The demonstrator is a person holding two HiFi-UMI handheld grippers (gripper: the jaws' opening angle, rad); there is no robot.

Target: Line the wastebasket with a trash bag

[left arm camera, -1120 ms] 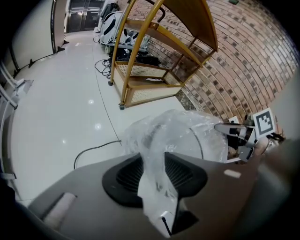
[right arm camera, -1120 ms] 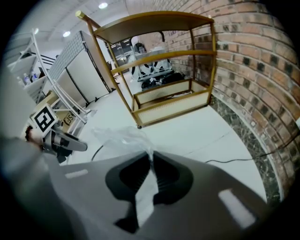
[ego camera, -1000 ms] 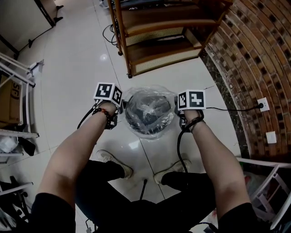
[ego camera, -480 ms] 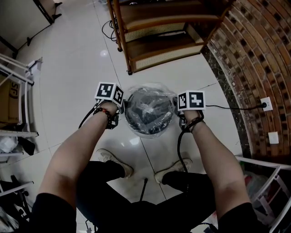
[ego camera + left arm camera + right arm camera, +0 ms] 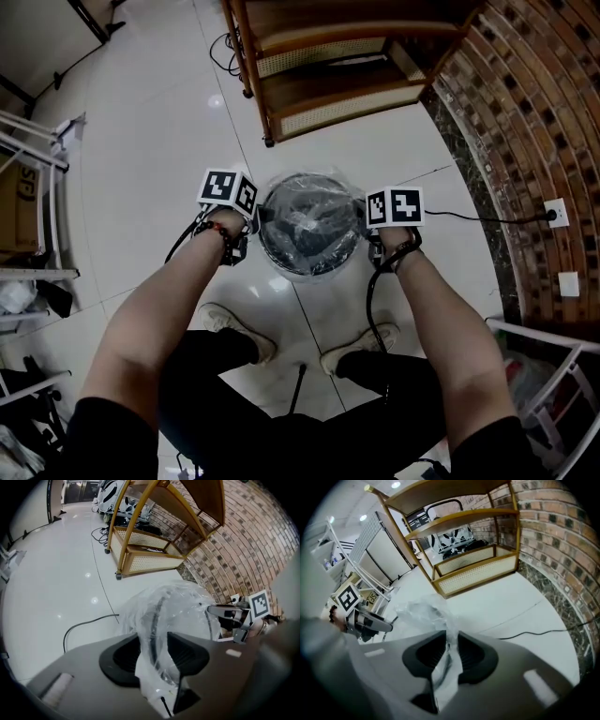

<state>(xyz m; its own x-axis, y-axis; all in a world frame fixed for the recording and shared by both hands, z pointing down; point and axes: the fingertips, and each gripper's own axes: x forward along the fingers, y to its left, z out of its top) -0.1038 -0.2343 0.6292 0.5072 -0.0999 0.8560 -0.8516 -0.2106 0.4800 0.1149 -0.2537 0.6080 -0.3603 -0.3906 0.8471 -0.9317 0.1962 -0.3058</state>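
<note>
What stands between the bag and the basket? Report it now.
Nothing visible does. The bag already drapes over the basket. Its film runs between the jaws of the left tongs and the right tongs, on opposite sides of the rim.

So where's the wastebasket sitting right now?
In the head view the wastebasket stands on the white floor at centre, between the left gripper and right gripper, just in front of the wooden shelf, with the clear trash bag draped over it.

Open floor [image 5: 141, 141] lies left of the wastebasket [image 5: 309, 253]. A wooden shelf [image 5: 328, 89] stands just beyond it. A brick wall [image 5: 534, 103] bounds the right.
</note>
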